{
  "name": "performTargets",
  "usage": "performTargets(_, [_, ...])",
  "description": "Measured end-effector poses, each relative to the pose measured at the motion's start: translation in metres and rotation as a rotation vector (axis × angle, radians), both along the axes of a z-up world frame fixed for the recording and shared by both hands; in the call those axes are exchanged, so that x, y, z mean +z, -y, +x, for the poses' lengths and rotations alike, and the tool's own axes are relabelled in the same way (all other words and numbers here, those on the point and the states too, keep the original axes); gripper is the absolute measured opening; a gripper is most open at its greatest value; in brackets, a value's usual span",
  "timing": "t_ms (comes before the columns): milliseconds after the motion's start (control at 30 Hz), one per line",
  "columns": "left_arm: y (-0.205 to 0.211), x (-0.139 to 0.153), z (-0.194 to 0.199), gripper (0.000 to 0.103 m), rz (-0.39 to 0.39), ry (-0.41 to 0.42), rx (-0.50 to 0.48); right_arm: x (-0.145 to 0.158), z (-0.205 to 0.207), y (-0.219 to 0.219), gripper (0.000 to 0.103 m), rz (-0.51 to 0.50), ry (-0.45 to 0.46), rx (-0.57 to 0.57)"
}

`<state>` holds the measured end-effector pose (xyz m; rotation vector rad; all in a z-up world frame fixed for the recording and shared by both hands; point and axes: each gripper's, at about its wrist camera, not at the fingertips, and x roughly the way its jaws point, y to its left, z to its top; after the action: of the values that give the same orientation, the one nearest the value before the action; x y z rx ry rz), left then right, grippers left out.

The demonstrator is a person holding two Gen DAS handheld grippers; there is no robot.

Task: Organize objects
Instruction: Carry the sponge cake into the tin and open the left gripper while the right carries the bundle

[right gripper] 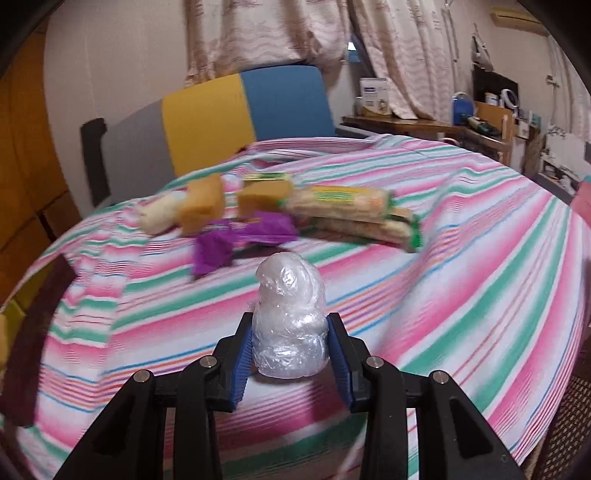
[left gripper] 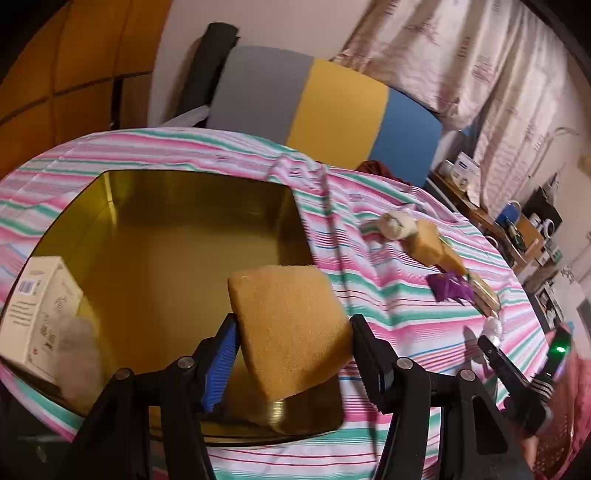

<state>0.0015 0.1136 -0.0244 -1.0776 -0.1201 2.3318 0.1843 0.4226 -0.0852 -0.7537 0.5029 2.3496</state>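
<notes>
While the left tool (left gripper: 291, 354) pinches a soft, light sponge (left gripper: 290, 328) mid-body over the gold tin (left gripper: 184, 206), the right tool (right gripper: 290, 350) clamps a slippery, crushable plastic-wrap bundle (right gripper: 290, 317).

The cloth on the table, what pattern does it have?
The cloth has pink, green and white stripes with thin blue lines. The right wrist view shows it best.

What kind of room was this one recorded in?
Probably a lived-in bedroom or spare room at home: a surface under a striped sheet, patterned curtains behind it, and a cluttered wooden side table by the wall.
</notes>
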Motion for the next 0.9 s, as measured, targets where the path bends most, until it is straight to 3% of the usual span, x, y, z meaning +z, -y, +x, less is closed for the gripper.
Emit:
performTargets(400, [0.049,-0.012,-0.027,0.06,-0.057,0.007,0.133,0.059,-0.049,0.1,0.038,0.024,-0.124,0.324])
performTargets(700, [0.077,-0.02,-0.044,0.061,-0.118,-0.001,0.216,0.08,-0.071,0.167,0.038,0.025,-0.156,0.525])
performTargets(800, [0.085,-0.024,-0.05,0.067,-0.132,0.022,0.247,0.08,-0.077,0.183,0.038,0.03,-0.148,0.57])
performTargets(900, [0.095,-0.023,-0.052,0.084,-0.096,0.057,0.275,0.078,-0.083,0.196,0.038,0.022,-0.134,0.615])
